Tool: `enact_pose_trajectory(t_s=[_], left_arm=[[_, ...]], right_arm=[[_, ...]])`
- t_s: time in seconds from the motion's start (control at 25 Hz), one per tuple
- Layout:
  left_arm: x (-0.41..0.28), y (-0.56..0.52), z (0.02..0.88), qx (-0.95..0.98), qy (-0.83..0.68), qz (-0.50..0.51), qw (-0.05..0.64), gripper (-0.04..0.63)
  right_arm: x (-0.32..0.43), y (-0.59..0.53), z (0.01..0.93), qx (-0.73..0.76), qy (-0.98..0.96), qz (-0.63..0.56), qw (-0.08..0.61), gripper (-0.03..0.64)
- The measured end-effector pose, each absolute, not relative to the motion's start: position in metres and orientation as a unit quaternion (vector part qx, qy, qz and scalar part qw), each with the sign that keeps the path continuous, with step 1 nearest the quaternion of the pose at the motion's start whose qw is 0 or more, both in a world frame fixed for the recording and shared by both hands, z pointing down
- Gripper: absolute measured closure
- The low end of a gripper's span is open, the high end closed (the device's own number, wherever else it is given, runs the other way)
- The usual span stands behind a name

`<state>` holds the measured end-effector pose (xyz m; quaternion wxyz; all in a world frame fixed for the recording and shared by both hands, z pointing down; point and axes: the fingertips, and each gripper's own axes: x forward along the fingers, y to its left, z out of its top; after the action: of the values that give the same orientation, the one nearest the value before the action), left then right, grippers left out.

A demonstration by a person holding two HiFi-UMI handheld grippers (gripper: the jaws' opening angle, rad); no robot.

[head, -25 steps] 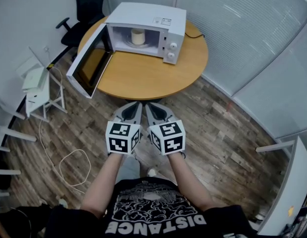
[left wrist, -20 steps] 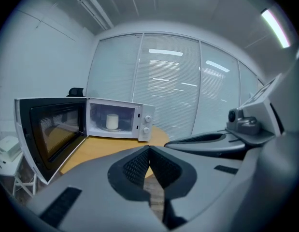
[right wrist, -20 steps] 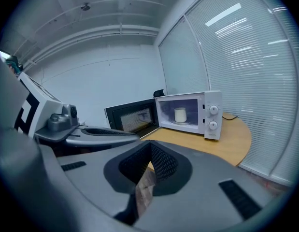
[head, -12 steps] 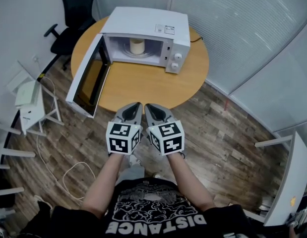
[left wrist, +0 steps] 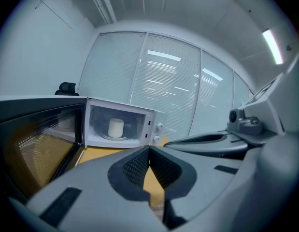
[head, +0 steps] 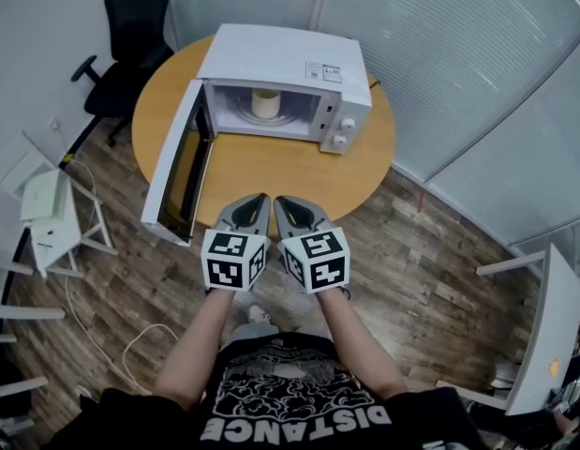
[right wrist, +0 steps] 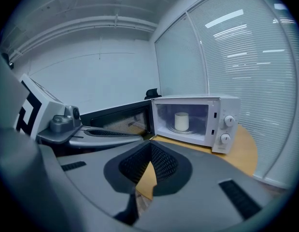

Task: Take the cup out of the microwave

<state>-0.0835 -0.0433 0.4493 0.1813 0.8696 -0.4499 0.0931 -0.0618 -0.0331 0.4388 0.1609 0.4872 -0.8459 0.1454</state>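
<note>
Two grippers side by side in front of you: left gripper (head: 260,200) and right gripper (head: 279,202), each with jaws pressed together on nothing. Beyond them is a round wooden table (head: 271,172). On it stands a white microwave (head: 282,62), door (head: 177,172) swung wide open. The pale cup (head: 264,104), possibly paper, stands inside. A black office chair (head: 130,36) is behind.

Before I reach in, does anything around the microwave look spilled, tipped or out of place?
Nothing stands out. The cup stands upright inside the microwave, whose door hangs wide open; the table shows no spill. The left hand-held gripper and the right hand-held gripper are both shut and empty.
</note>
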Motion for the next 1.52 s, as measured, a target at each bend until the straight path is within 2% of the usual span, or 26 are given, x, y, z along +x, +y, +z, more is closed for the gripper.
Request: enact_pose_trajectory(t_s=[0.56, 1.52], left_arm=[[-0.083, -0.101, 0.444, 0.875, -0.447, 0.074, 0.168, 0.586], [-0.029, -0.240, 0.471, 0.835, -0.516, 0.085, 0.172, 0.584]], right_arm=[[-0.060, -0.088, 0.434, 0.498, -0.843, 0.133, 0.154, 0.601], [-0.002, -0.228, 0.454, 0.425, -0.881, 0.145, 0.151, 0.601]])
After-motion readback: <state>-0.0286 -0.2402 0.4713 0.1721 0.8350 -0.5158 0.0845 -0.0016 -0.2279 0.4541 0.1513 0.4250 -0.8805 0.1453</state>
